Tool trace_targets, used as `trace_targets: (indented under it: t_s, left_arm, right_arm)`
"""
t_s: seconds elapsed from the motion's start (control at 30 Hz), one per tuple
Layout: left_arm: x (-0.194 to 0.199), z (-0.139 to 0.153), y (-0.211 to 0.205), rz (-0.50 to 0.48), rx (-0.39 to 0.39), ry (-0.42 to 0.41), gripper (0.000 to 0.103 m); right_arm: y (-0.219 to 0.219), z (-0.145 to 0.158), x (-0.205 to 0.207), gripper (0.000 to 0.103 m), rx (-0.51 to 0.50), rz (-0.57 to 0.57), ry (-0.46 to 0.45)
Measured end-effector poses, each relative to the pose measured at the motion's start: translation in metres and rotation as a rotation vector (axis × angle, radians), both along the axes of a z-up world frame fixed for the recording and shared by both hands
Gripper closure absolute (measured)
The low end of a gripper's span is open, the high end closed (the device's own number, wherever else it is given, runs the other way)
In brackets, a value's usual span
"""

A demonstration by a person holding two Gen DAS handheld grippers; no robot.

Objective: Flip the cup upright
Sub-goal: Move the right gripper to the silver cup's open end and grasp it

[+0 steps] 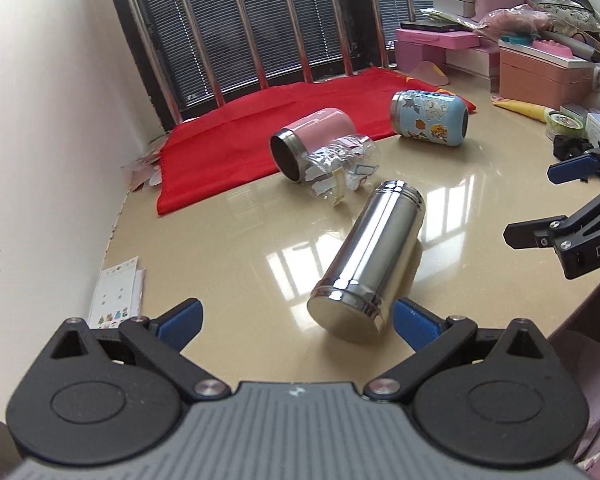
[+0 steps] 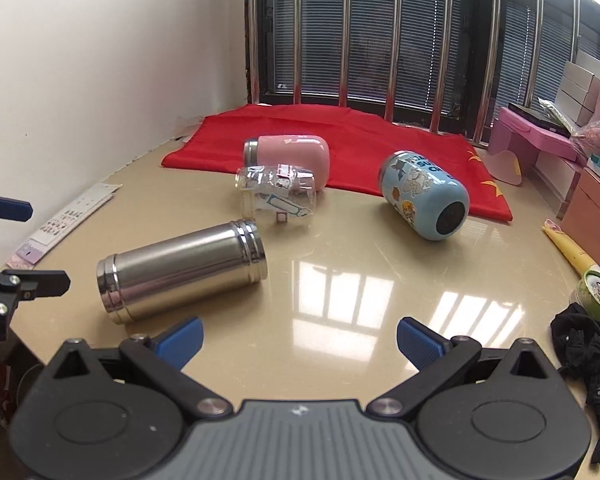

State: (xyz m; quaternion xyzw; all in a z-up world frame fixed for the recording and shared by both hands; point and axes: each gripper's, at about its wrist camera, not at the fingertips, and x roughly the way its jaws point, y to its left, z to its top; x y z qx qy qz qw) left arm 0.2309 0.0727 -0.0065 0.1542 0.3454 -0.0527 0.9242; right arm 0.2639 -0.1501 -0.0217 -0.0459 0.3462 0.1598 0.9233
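Steel cup [image 1: 366,264] lies sideways between spread left tongs [image 1: 296,318], positioned for grasping; right tongs [image 2: 298,338] spread, empty.

Home room, barred window [image 2: 380,40], cluttered gift boxes [image 1: 540,68], glossy beige table [image 2: 340,280]

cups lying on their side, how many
4: steel cup nearest the grippers, clear cup against the pink cup behind, blue cartoon cup to the right.
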Motion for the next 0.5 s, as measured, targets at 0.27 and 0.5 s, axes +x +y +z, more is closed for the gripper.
trace_targets:
  t_s: [0.27, 0.5]
  left_arm:
    - [0.004, 0.006, 0.064, 0.074, 0.007, -0.018, 0.000]
    - [0.023, -0.005, 0.106, 0.131, -0.004, -0.004, 0.000]
  right_arm:
    - [0.086, 0.023, 0.066, 0.000, 0.134, -0.142, 0.257]
    - [0.136, -0.010, 0.135, 0.002, 0.163, -0.400, 0.482]
